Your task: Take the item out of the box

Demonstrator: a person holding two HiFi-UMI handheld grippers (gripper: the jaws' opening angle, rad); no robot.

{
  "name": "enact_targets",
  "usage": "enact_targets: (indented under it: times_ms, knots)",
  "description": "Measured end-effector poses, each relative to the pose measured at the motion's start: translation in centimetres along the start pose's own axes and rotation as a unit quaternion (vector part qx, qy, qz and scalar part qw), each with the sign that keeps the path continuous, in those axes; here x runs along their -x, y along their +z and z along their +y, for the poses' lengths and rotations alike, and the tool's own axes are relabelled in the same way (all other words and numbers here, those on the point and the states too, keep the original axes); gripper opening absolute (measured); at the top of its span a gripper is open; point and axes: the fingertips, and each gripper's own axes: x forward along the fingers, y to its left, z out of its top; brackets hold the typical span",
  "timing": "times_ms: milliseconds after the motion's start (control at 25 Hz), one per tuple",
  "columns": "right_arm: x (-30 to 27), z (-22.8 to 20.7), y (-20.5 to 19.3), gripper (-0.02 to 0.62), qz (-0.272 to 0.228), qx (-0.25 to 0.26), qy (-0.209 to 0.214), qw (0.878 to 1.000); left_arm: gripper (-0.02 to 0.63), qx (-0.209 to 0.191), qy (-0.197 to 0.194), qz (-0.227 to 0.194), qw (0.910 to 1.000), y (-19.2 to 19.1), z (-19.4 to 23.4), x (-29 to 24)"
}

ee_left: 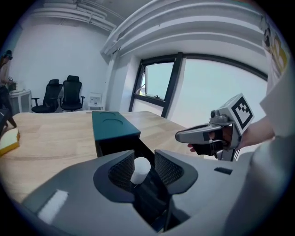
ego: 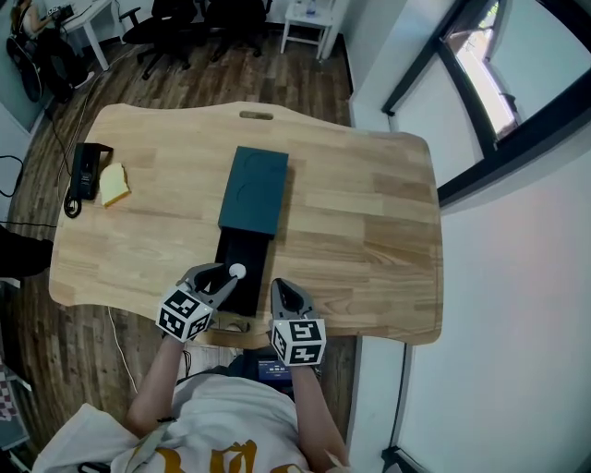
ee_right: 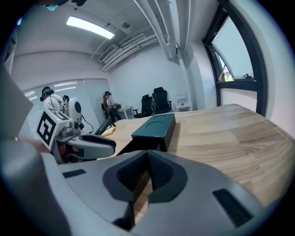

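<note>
A dark teal box sleeve (ego: 254,189) (ee_left: 110,124) (ee_right: 154,126) lies lengthwise on the wooden table (ego: 369,212). Its black inner tray (ego: 242,248) is slid out toward me. A small white cylinder (ego: 237,272) (ee_left: 140,168) stands up from the tray's near end. My left gripper (ego: 226,274) (ee_left: 139,171) has its jaws round that cylinder, which leans by the left pad with a slim gap at the right pad. My right gripper (ego: 280,288) (ee_right: 147,173) is shut at the tray's right near rim, with a thin dark edge pinched between its pads.
A yellow sponge (ego: 114,184) and a black device (ego: 86,169) with a cable lie at the table's far left. The table's near edge (ego: 369,334) runs just under both grippers. Office chairs (ego: 185,28) and a white stand (ego: 309,23) are beyond the far edge.
</note>
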Motion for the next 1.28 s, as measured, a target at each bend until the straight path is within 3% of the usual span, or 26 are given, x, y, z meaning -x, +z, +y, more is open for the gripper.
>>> enact_targets:
  times_ms: [120,360,880,960,1280]
  knots:
    - [-0.4,-0.2,-0.6,0.005,0.007,-0.004,0.001,1.000,0.179,-0.017,0.000,0.026,0.9995,-1.0,0.0,-1.0]
    - [-1.3,-1.4,-0.8,0.005,0.015,-0.010,-0.004,1.000,0.222,-0.046,-0.002,0.070,0.9965,-2.6,0.3,-3.1]
    - [-2.0,-3.7,-1.6,0.005,0.037,-0.020,-0.016,0.999,0.221,-0.101,-0.009,0.142,0.9847,-4.6,0.6,-5.3]
    - [-2.2,-3.7,-1.6,0.005,0.038,-0.019,-0.015,0.999,0.194,-0.109,-0.012,0.152,0.9822,-4.8,0.6,-5.4]
    - [-2.1,-3.5,-1.2,0.005,0.032,-0.017,-0.015,0.999,0.178,-0.102,-0.012,0.150,0.9834,-4.7,0.6,-5.2]
